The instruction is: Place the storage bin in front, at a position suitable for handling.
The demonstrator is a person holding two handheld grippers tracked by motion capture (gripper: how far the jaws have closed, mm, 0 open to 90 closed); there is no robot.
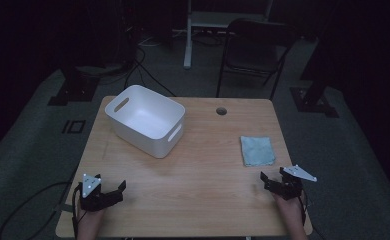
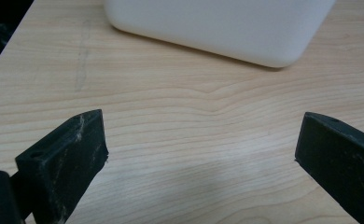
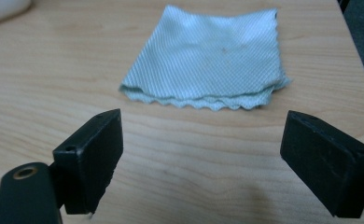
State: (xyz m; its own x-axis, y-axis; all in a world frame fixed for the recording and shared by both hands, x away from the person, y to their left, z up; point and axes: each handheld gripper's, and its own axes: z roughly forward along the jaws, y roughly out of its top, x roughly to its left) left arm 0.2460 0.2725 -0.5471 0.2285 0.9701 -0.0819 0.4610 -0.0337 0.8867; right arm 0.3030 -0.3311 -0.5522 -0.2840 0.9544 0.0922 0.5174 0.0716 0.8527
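A white plastic bin (image 1: 146, 119) with handle slots stands empty at the table's far left, and its near wall (image 2: 217, 25) crosses the top of the left gripper view. A folded light-blue cloth (image 1: 257, 150) lies flat at the right; the right gripper view has the cloth (image 3: 213, 60) just beyond the jaws. My left gripper (image 1: 112, 192) rests near the front left edge, open over bare wood (image 2: 201, 140). Near the front right edge my right gripper (image 1: 273, 180) is open, nothing between its jaws (image 3: 201, 144).
The wooden table (image 1: 203, 200) has a round cable hole (image 1: 221, 111) at the back. A black folding chair (image 1: 255, 50) and a white frame leg (image 1: 187, 35) stand behind it on grey carpet. The table edge drops off close to the cloth's right side.
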